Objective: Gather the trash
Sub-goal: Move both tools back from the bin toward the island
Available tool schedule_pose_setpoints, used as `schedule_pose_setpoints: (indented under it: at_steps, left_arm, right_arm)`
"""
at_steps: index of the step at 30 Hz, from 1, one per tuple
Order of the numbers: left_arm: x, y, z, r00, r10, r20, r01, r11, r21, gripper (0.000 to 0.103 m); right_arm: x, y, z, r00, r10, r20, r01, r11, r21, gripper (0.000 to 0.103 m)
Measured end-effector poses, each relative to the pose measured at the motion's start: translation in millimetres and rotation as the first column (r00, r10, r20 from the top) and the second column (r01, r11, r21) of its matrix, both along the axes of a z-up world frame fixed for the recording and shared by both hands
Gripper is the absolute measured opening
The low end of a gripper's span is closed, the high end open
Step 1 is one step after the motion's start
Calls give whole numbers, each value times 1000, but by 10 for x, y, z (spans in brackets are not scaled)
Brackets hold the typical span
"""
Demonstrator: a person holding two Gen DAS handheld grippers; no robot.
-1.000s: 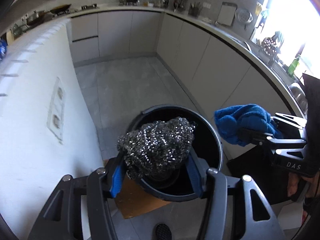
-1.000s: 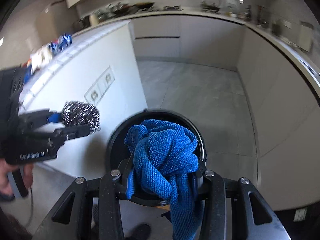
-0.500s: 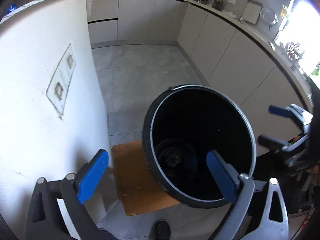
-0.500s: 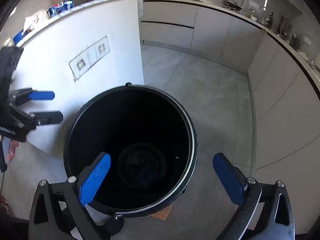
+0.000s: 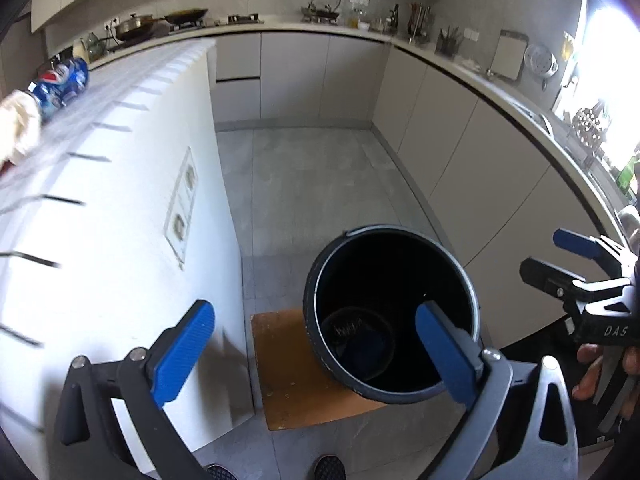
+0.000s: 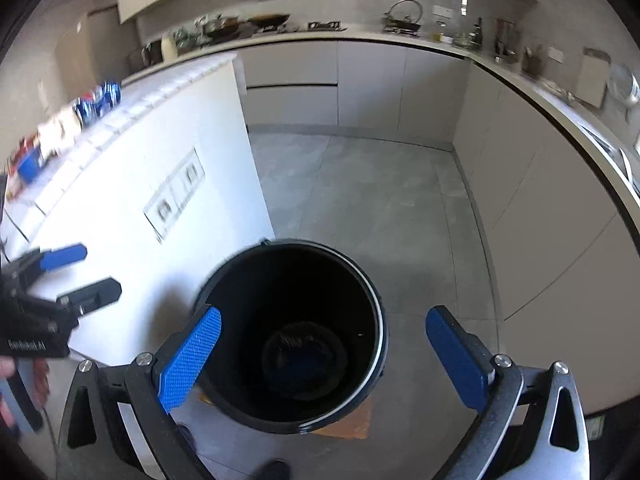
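Observation:
A black trash bucket (image 5: 320, 268) stands on a brown board on the floor; it also shows in the right wrist view (image 6: 372, 292). A steel scourer (image 5: 347, 326) lies at its bottom, and dark items lie at the bottom in the right wrist view (image 6: 300, 346). My left gripper (image 5: 316, 354) is open and empty above and left of the bucket. My right gripper (image 6: 332, 362) is open and empty above the bucket mouth. It also shows at the right of the left wrist view (image 5: 560, 260). A blue wrapper (image 5: 60, 80) and other litter lie on the white counter (image 5: 104, 128).
The white island counter (image 6: 132, 184) stands left of the bucket, with sockets (image 5: 180, 204) on its side. Grey cabinets (image 5: 460, 140) line the back and right. Grey tiled floor (image 5: 312, 184) lies beyond the bucket. The brown board (image 5: 296, 376) sits under the bucket.
One second ago my left gripper held the scourer and my right the blue cloth over the bucket. Both opened and dropped them in. Both grippers have since risen and pulled back.

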State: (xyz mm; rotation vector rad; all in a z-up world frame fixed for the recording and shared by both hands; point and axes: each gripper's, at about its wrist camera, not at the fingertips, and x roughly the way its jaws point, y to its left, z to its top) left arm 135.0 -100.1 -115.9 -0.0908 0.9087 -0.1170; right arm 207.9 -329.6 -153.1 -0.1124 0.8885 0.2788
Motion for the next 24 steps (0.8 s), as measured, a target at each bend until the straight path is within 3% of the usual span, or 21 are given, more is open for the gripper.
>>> schedule_pose_setpoints:
  at_steps: [7, 24]
  left_arm:
    - [-334, 271, 373, 997, 54, 52, -54, 999, 3, 102]
    - [-689, 1282, 711, 961, 238, 143, -242, 970, 9, 102]
  right_arm:
    - [-313, 190, 415, 999, -29, -17, 29, 999, -27, 103]
    - [-709, 1243, 1040, 994, 69, 89, -69, 998, 2, 103]
